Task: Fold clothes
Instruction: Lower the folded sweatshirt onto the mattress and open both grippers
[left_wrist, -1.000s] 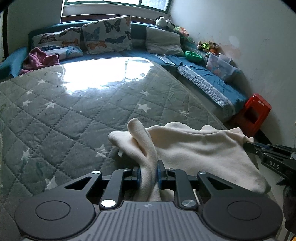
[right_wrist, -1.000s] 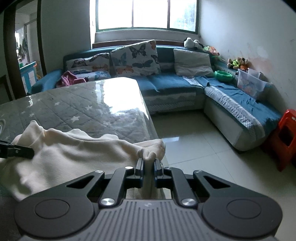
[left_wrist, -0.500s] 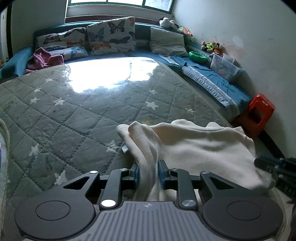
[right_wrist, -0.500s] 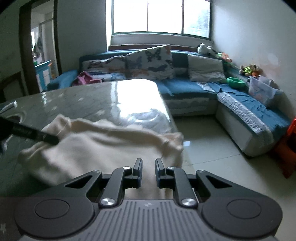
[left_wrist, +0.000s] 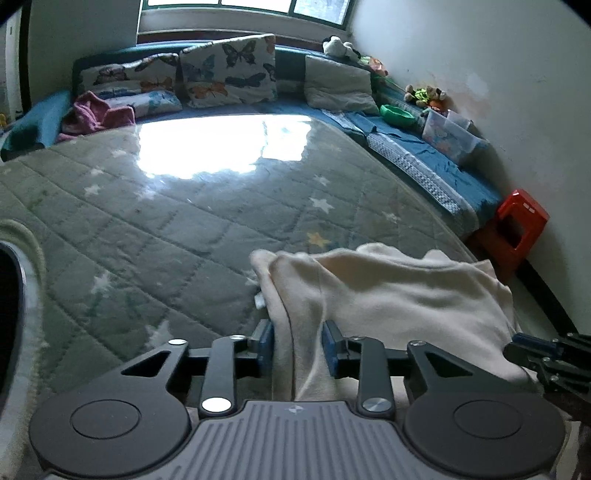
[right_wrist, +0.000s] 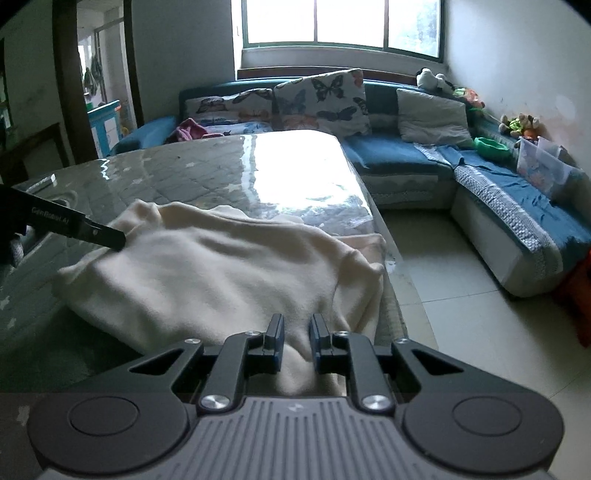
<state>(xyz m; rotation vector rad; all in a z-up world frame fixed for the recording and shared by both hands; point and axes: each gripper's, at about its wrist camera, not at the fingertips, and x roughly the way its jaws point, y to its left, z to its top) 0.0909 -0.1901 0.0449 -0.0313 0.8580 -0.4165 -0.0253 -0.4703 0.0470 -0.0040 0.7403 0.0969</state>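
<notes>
A cream garment (left_wrist: 399, 291) lies folded over on the grey star-quilted table (left_wrist: 177, 229), near its right edge. My left gripper (left_wrist: 297, 341) is open, its jaws apart on either side of a fold of the cloth that runs between them. My right gripper (right_wrist: 297, 338) is open too, with the garment (right_wrist: 207, 273) lying loose between and ahead of its jaws. The left gripper's finger (right_wrist: 88, 232) shows at the cloth's far left corner in the right wrist view. The right gripper's fingers (left_wrist: 543, 350) show at the right in the left wrist view.
A blue corner sofa (right_wrist: 399, 158) with butterfly cushions (left_wrist: 229, 72) runs behind and right of the table. A pink cloth (left_wrist: 96, 114) lies on it. A red stool (left_wrist: 517, 225) stands by the wall. Tiled floor (right_wrist: 461, 314) lies right of the table edge.
Both grippers have opened and let go of the garment. The cloth has dropped and settled flat on the table. The right gripper has risen and drawn back a little.
</notes>
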